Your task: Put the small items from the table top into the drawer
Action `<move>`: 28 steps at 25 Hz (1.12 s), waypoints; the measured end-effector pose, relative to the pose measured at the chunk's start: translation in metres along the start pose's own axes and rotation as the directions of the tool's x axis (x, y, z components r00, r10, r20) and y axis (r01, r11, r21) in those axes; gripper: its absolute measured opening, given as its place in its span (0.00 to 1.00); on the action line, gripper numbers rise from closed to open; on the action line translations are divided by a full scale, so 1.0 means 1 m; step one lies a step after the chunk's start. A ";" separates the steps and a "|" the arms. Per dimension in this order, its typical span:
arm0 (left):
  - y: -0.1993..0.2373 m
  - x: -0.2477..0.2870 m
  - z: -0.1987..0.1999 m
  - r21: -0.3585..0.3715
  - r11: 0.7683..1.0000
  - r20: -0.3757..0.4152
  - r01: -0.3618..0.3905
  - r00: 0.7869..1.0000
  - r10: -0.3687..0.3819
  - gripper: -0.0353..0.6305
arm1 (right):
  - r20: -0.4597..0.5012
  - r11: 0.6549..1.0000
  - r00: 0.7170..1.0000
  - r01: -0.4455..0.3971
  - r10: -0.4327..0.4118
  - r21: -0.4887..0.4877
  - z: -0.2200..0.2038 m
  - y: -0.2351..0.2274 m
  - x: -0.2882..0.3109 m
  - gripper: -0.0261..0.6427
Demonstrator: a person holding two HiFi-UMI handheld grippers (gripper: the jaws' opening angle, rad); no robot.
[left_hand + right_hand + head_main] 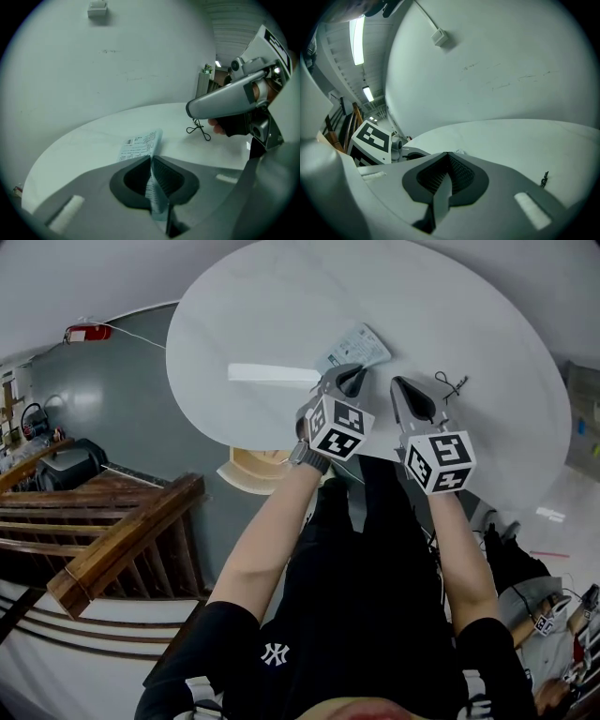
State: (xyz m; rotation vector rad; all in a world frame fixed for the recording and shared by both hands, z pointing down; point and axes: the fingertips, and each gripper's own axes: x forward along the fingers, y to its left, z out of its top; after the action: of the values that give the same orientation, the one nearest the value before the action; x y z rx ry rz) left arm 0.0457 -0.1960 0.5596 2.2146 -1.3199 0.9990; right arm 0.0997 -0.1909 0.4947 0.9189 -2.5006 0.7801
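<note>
A pale blue printed packet lies at the near edge of the round white table. My left gripper is shut on the packet's near end. In the left gripper view the packet runs out from between the jaws of that gripper onto the tabletop. A small black wire clip lies to the right, and it also shows on the table in the left gripper view. My right gripper hovers beside the left one, short of the clip. The right gripper is shut and holds nothing.
A beige open drawer juts out under the table's near edge, left of my left forearm. A wooden stair railing runs along the lower left. The table stands close to a white wall.
</note>
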 end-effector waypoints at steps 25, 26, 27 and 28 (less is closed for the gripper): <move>0.012 -0.145 -0.057 0.003 0.994 0.098 -0.112 0.989 0.111 0.09 | 0.042 0.994 0.998 -0.045 0.050 -0.097 -0.013 0.135 -0.015 0.07; 0.013 -0.148 -0.061 -0.001 0.993 0.096 -0.115 0.989 0.115 0.09 | 0.040 0.994 0.998 -0.051 0.056 -0.100 -0.014 0.140 -0.013 0.07; 0.014 -0.152 -0.067 -0.005 0.993 0.093 -0.119 0.989 0.119 0.09 | 0.037 0.993 0.997 -0.057 0.061 -0.103 -0.016 0.145 -0.011 0.07; 0.015 -0.157 -0.073 -0.010 0.992 0.090 -0.123 0.988 0.123 0.09 | 0.035 0.992 0.997 -0.062 0.066 -0.107 -0.019 0.152 -0.010 0.07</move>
State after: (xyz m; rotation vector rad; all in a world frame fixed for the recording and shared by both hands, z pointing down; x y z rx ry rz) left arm -0.0433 -0.0625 0.4937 2.2215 -1.5130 0.9469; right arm 0.0068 -0.0784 0.4485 0.8290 -2.5882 0.6482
